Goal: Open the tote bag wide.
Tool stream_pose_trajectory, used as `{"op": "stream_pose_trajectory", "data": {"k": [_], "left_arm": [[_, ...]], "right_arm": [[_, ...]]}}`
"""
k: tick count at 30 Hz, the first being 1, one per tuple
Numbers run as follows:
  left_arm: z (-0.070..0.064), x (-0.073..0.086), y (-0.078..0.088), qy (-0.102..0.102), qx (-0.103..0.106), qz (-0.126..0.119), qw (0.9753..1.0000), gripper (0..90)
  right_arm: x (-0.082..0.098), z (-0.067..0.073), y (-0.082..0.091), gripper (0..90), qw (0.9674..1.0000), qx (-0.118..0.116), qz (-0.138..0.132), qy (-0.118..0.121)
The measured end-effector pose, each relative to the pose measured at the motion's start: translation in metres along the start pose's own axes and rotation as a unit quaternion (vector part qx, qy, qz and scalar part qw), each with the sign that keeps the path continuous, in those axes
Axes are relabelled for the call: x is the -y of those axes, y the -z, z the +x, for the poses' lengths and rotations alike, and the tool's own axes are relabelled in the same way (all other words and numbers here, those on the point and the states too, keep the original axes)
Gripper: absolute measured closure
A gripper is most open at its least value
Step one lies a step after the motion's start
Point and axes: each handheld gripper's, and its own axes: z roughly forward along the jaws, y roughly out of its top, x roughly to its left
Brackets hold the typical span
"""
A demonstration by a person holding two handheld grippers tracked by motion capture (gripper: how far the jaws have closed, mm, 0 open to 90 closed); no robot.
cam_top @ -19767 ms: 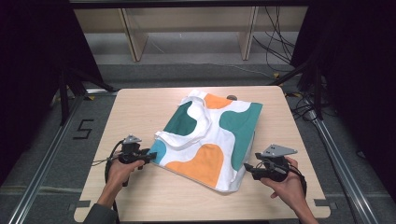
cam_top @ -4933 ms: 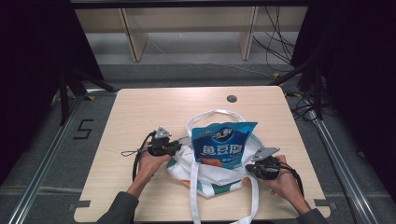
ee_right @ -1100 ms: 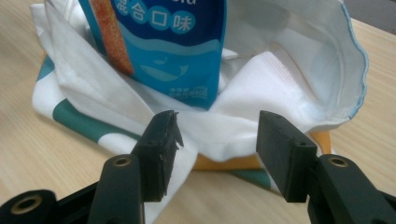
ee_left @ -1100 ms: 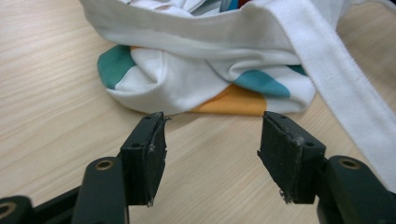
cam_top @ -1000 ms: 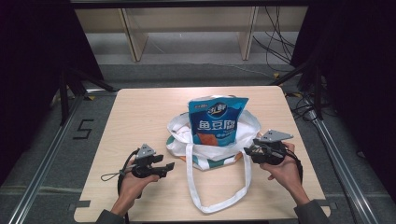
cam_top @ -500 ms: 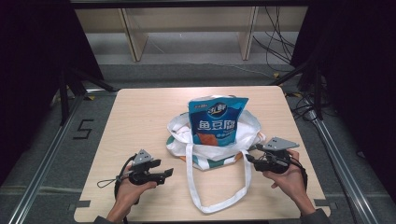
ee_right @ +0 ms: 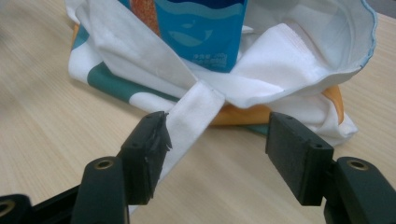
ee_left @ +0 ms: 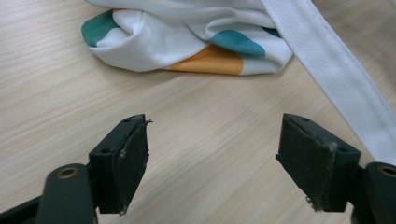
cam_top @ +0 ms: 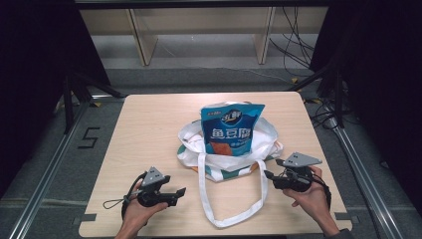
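Observation:
A white tote bag (cam_top: 224,158) with teal and orange patches sits slumped at the table's middle. A blue snack pouch (cam_top: 231,128) stands upright in it. The bag's long white strap (cam_top: 205,194) loops toward the near edge. My left gripper (cam_top: 180,192) rests near the front left, apart from the bag (ee_left: 187,42). Its jaws (ee_left: 215,163) have just been opening, with bare wood between them. My right gripper (cam_top: 267,175) sits at the bag's right. Its jaws (ee_right: 215,149) have also just been opening; the strap (ee_right: 192,119) runs past the left one, unpressed, below the pouch (ee_right: 201,28).
The wooden table (cam_top: 149,129) has bare room on the left and at the back. Metal rails (cam_top: 50,169) flank it on the floor. Cables (cam_top: 318,104) lie at the far right, and a wooden shelf frame (cam_top: 199,30) stands behind.
Both hands have drawn back toward the near edge, away from the bag. Both pairs of jaws stand wider. Bag, pouch and strap have not moved.

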Motion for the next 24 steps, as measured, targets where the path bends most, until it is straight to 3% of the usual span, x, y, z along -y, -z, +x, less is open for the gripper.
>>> {"op": "stream_pose_trajectory", "data": {"k": [2,3,5,6,9,11,13,15,16,17,19,20,21,23,24], "left_arm": [[0.001,0.002,0.006,-0.022,-0.002,0.011,0.9997,22.0],[-0.001,0.004,0.006,-0.006,-0.002,-0.002,1.0000,21.3],[-0.003,0.006,0.009,-0.004,-0.003,-0.001,1.0000,20.4],[-0.004,0.007,0.010,-0.008,-0.002,-0.003,1.0000,20.5],[-0.007,0.010,0.011,-0.015,-0.001,-0.002,0.9999,20.7],[-0.008,0.011,0.014,-0.030,0.000,0.014,0.9994,20.6],[-0.012,0.013,0.012,-0.023,0.003,0.002,0.9997,20.5],[-0.015,0.014,0.013,-0.018,0.003,0.006,0.9998,20.6],[-0.015,0.015,0.014,-0.030,-0.003,0.013,0.9994,20.7],[-0.017,0.015,0.013,-0.017,0.001,0.007,0.9998,20.6],[-0.017,0.017,0.016,-0.026,-0.002,0.017,0.9995,20.6],[-0.020,0.018,0.015,-0.020,-0.003,0.005,0.9998,20.8],[-0.019,0.018,0.018,-0.029,-0.003,0.020,0.9994,21.3],[-0.023,0.020,0.018,-0.019,-0.008,0.010,0.9997,21.7],[-0.022,0.021,0.019,-0.025,-0.012,0.022,0.9994,21.8]], "right_arm": [[0.002,0.002,0.002,38.7,1.0000,0.001,0.000,0.004],[0.003,0.004,0.003,38.6,1.0000,0.001,-0.002,0.005],[0.006,0.008,0.007,38.1,1.0000,0.001,-0.003,-0.001],[0.007,0.008,0.009,38.0,1.0000,0.002,-0.003,0.008],[0.015,0.011,0.013,37.0,1.0000,-0.004,0.000,0.000],[0.020,0.012,0.015,36.2,0.9999,-0.005,0.006,-0.008],[0.026,0.014,0.018,35.8,0.9996,-0.012,0.019,-0.017],[0.031,0.018,0.019,34.5,0.9994,-0.011,0.019,-0.025],[0.032,0.017,0.020,34.3,0.9996,-0.010,0.021,-0.014],[0.034,0.018,0.020,34.1,0.9996,-0.015,0.021,-0.013],[0.038,0.020,0.022,33.4,0.9994,-0.019,0.025,-0.015],[0.040,0.021,0.023,32.9,0.9993,-0.017,0.029,-0.012],[0.041,0.023,0.024,32.2,0.9991,-0.021,0.034,-0.013],[0.045,0.028,0.027,31.4,0.9986,-0.025,0.042,-0.023],[0.047,0.027,0.027,30.7,0.9988,-0.025,0.040,-0.010]]}}
